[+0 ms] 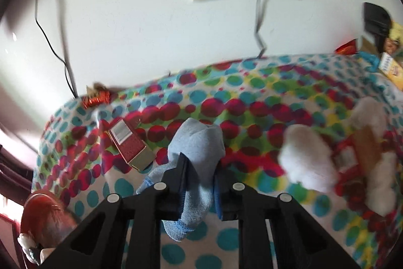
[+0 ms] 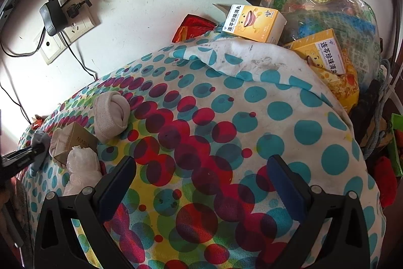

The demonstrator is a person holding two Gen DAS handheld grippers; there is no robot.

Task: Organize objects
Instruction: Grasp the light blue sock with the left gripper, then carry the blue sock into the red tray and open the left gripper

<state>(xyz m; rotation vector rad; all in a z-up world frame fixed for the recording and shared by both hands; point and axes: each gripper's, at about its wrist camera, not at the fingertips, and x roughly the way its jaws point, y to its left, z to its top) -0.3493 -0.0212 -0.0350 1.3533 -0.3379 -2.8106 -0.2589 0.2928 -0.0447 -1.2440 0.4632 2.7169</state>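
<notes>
Left hand-held gripper (image 1: 199,183) is clamped on a light blue sock (image 1: 195,150) lying on the dotted bedspread (image 1: 252,97), a red box (image 1: 131,145) just beside it. Right hand-held gripper (image 2: 201,183) hangs with jaws apart over bare bedspread; beyond, a rolled beige sock (image 2: 112,115), then yellow boxes (image 2: 254,23) by the wall.

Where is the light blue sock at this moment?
In the left wrist view, the light blue sock is pinched in the left tool, over the dotted cover, just right of the red box.
</notes>
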